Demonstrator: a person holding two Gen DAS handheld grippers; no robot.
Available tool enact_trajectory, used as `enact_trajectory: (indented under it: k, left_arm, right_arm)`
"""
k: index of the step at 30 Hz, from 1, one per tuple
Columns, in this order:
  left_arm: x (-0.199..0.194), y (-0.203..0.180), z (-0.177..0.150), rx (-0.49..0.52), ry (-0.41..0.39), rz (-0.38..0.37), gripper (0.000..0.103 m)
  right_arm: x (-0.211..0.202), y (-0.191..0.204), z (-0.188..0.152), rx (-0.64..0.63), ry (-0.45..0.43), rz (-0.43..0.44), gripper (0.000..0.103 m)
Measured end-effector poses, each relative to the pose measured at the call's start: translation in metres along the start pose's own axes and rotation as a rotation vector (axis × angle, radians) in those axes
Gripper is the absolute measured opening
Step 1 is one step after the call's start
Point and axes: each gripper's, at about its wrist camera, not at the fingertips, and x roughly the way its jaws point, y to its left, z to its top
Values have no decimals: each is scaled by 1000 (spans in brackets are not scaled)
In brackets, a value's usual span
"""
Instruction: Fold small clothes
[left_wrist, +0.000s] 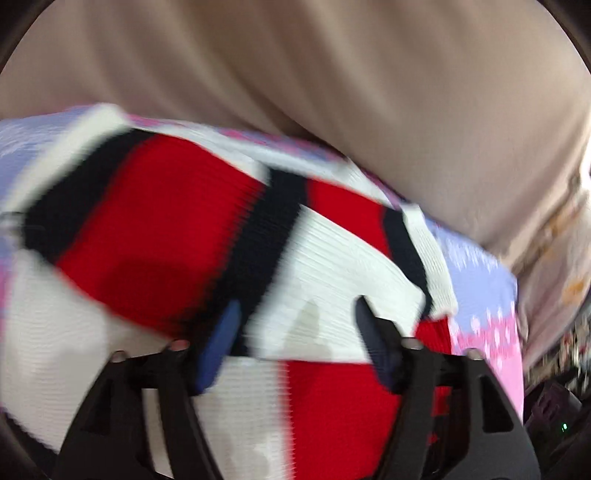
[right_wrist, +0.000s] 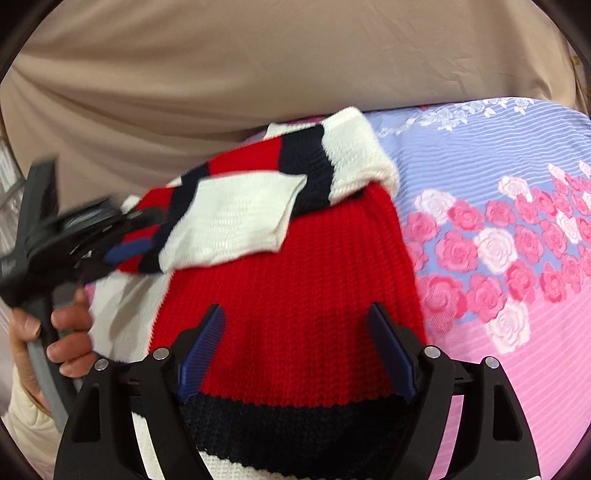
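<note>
Lying across a floral bedsheet (right_wrist: 480, 147), a red, white and navy knitted sweater (right_wrist: 288, 295) is partly folded, with one striped sleeve (right_wrist: 236, 218) laid over its red body and the white cuff resting just above the sweater's middle. A second white-and-navy band sits at the sweater's far edge, beside the pale blue stripes of the sheet. The right claw (right_wrist: 295, 347) hovers over the sweater's red panel with its blue pads (right_wrist: 201, 350) spread wide, gripping nothing. At the sweater's left side, the left claw (right_wrist: 125, 251) reaches the sleeve's red and navy stripes; motion blur there hides whether it is clamped on the knit. From the left wrist view, that same claw (left_wrist: 295, 332) shows its pads apart above the white and navy bands, again blurred. A bare hand (right_wrist: 55, 332) holds the left tool's grey handle, left of the sweater. Beyond the sweater hangs a beige fabric (right_wrist: 258, 66).
</note>
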Motion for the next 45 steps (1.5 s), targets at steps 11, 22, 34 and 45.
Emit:
enact_trajectory:
  k: [11,22,34,45]
  left_arm:
    - [-53,166,32,-494,-73,21,83]
    - [-40,173,47,-525,-6,-85,51]
    - [-10,124,21,-295,8,216,9]
    - [-17,106,-4,-269,-150,221,16]
  right_arm:
    - [64,29,57,4,186,26,78]
    - [74,66,92,-83,124,-40,9]
    - [122,0,130,-38,99,-119,8]
    - [102,-25,113,88,-57,16,8]
